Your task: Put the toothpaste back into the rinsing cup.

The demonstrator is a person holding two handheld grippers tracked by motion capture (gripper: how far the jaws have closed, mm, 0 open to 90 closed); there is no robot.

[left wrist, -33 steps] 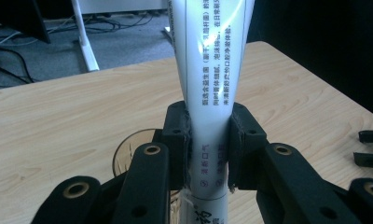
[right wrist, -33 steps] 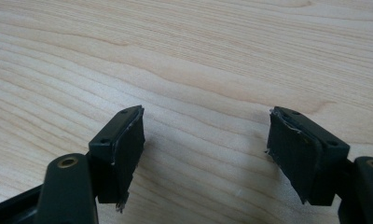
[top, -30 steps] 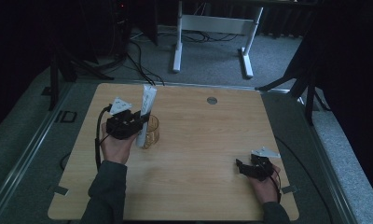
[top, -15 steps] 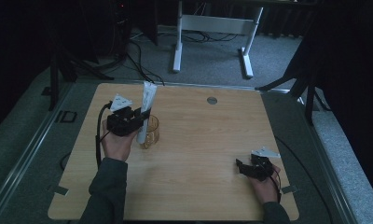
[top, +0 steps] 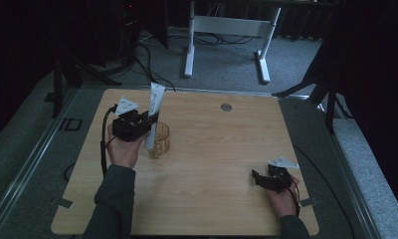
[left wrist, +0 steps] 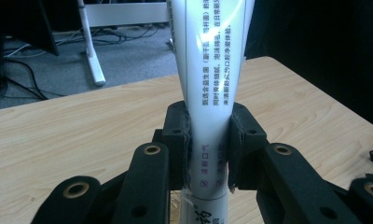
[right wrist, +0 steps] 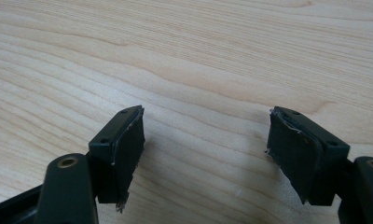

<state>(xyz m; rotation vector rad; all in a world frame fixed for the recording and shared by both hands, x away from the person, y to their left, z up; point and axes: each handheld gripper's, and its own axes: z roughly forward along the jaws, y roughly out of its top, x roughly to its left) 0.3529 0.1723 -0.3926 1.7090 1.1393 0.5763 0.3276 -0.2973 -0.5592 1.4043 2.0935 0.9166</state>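
My left gripper [top: 148, 125] is shut on a white tube [top: 154, 110] printed with small text. It holds the tube nearly upright at the left of the wooden table [top: 212, 149]. In the left gripper view both pads squeeze the tube [left wrist: 212, 70] low on its body, with my left gripper [left wrist: 208, 144] pinching it flat. The tube's lower end is at the left rim of a clear amber glass [top: 161, 142]; I cannot tell whether it is inside. My right gripper [top: 255, 176] rests at the front right, jaws open. Between its jaws my right gripper [right wrist: 205, 149] holds nothing but bare wood.
A small round grommet [top: 226, 106] sits in the table near its far edge. Beyond the table stand a white desk frame [top: 227, 30] and cables on grey carpet. Dark stands flank the table on both sides.
The left gripper with the tube has edged slightly toward the far side. The right hand has kept still.
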